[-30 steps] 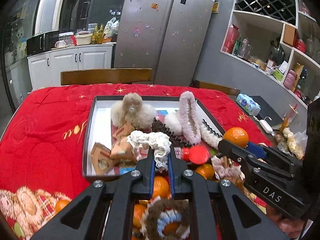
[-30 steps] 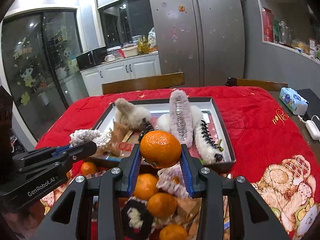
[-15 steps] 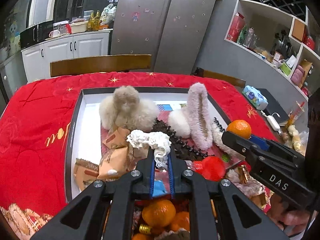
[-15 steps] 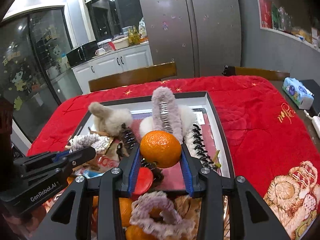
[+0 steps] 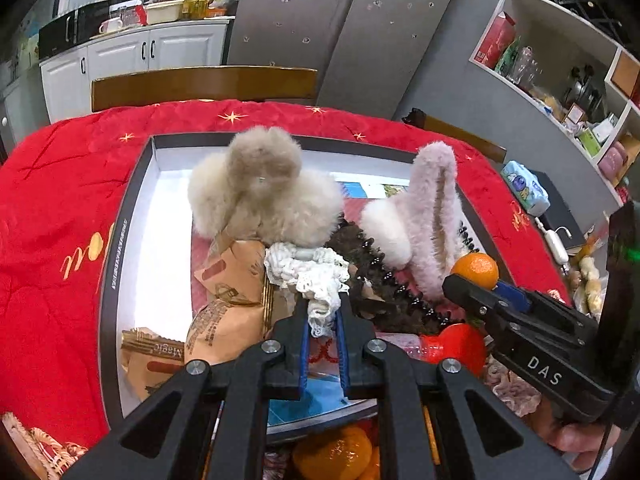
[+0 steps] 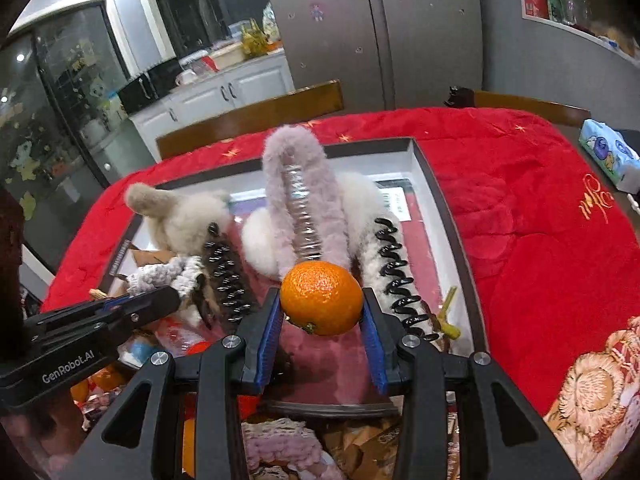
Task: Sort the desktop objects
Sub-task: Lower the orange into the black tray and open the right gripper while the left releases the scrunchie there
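My left gripper (image 5: pixel 322 316) is shut on a white lace scrunchie (image 5: pixel 306 268) and holds it over the black-rimmed tray (image 5: pixel 120 216). My right gripper (image 6: pixel 322 312) is shut on an orange (image 6: pixel 321 297) and holds it above the near right part of the tray (image 6: pixel 448 216). The orange also shows in the left wrist view (image 5: pixel 476 270). In the tray lie a beige fluffy clip (image 5: pixel 260 184), a pink fluffy clip (image 6: pixel 302 204), black claw clips (image 6: pixel 396 276), brown snack packets (image 5: pixel 228 304) and a red round thing (image 5: pixel 456 346).
The tray lies on a red tablecloth (image 6: pixel 540 240). Several oranges (image 5: pixel 334 452) and scrunchies (image 6: pixel 280 440) lie near the front edge below the grippers. A tissue pack (image 6: pixel 610 154) is at the far right. A wooden chair back (image 5: pixel 204 84) stands behind the table.
Both grippers have moved forward over the tray with their loads. The tray and its contents now look closer; the pile of oranges has slid below the fingers.
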The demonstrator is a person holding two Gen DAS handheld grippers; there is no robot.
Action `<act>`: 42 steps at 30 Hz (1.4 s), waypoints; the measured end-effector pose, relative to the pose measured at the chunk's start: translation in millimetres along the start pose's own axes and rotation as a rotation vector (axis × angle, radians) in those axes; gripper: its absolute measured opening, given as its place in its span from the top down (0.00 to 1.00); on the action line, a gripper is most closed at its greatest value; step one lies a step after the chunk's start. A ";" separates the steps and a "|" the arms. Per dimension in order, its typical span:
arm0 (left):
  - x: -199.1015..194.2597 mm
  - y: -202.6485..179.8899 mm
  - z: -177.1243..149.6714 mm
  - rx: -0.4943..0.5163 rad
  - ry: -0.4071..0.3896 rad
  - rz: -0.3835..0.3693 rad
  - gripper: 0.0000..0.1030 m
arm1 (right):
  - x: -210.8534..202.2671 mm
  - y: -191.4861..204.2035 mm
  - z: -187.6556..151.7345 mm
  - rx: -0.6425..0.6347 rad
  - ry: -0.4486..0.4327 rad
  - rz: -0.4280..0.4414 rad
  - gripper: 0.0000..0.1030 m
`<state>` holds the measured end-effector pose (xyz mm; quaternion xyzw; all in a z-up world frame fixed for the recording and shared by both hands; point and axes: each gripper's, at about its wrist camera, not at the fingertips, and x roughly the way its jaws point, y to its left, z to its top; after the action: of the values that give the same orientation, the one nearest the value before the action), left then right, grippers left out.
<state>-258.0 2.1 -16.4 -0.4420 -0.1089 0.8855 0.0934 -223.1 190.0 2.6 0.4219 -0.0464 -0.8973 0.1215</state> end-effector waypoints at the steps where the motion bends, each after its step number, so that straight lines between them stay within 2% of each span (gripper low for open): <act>1: 1.1 -1.9 0.4 0.005 0.002 0.007 0.89 | 2.4 0.3 0.5 0.002 0.011 -0.003 0.64; 4: 4.4 -6.8 0.0 0.026 0.006 0.033 0.88 | 15.0 -2.3 0.6 0.009 0.069 -0.004 0.64; 7: 6.0 -8.8 -0.5 0.036 0.010 0.038 0.88 | 20.3 -12.6 1.9 0.065 0.097 0.035 0.64; 15: 7.0 -9.3 -1.0 0.037 0.014 0.043 0.88 | 18.7 -9.1 -3.4 0.019 0.077 0.002 0.64; 21: 5.6 -10.0 -1.5 0.029 0.005 0.048 0.88 | 17.9 -12.2 -2.7 0.024 0.075 0.013 0.63; 25: 4.6 -9.6 -3.4 0.007 0.000 0.079 0.77 | 16.3 -15.5 -2.9 0.037 0.065 0.025 0.63; 29: 2.0 -12.9 -4.6 0.017 -0.010 0.114 0.63 | 12.0 -15.4 -2.5 0.028 0.045 0.038 0.54; 32: -2.9 -16.3 -5.3 0.026 -0.036 0.118 0.47 | 9.5 -9.5 -3.2 0.002 0.035 0.042 0.43; 33: -4.9 -18.4 -5.7 0.036 -0.045 0.112 0.36 | 8.3 -6.6 -3.2 -0.010 0.030 0.042 0.39; 35: -9.9 -21.2 -6.4 0.052 -0.073 0.146 0.29 | 6.3 -2.2 -3.3 -0.027 0.023 0.033 0.34; 37: -14.7 -20.5 -6.9 0.041 -0.095 0.190 0.15 | 2.1 0.6 -3.1 -0.045 0.005 0.017 0.34; 40: -19.3 -24.2 -10.6 0.007 -0.094 0.187 0.13 | -2.2 0.1 -2.8 -0.039 -0.007 0.020 0.29; 41: -20.6 -23.3 -11.8 0.005 -0.091 0.181 0.11 | -3.5 -0.3 -2.6 -0.032 -0.006 0.033 0.20; 42: -22.2 -22.8 -14.2 0.007 -0.082 0.174 0.09 | -5.8 0.3 -2.5 -0.031 -0.008 0.067 0.02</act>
<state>-231.9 19.8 -1.5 -0.4127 -0.0707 0.9080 0.0131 -217.6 191.3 5.4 0.4147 -0.0472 -0.8949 0.1579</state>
